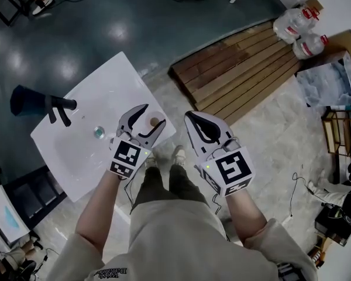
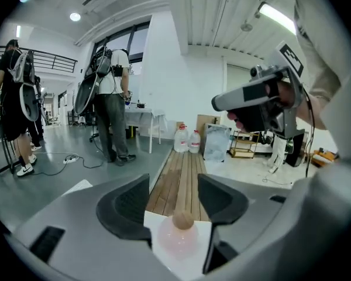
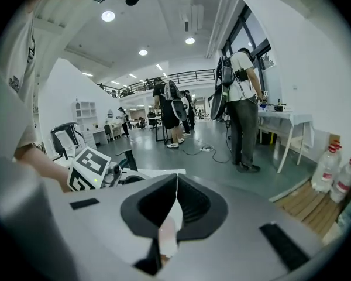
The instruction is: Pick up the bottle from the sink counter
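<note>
The small pink bottle [image 1: 155, 121] with a brown stopper stands near the right-hand corner of the white sink counter [image 1: 105, 92]. It sits low in the gap of the left gripper [image 1: 154, 115], whose jaws stand wide apart, neither pad touching it. The right gripper [image 1: 190, 117] hangs just beside, past the counter's edge, its jaws closed together.

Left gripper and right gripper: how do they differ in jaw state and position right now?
The left gripper has its jaws apart; the right gripper has its closed tip to tip. The left gripper has the bottle between its jaws, not gripped; the right gripper holds nothing. The left gripper is over the sink counter corner; the right gripper is off beside it. Both are hand-held.
</note>
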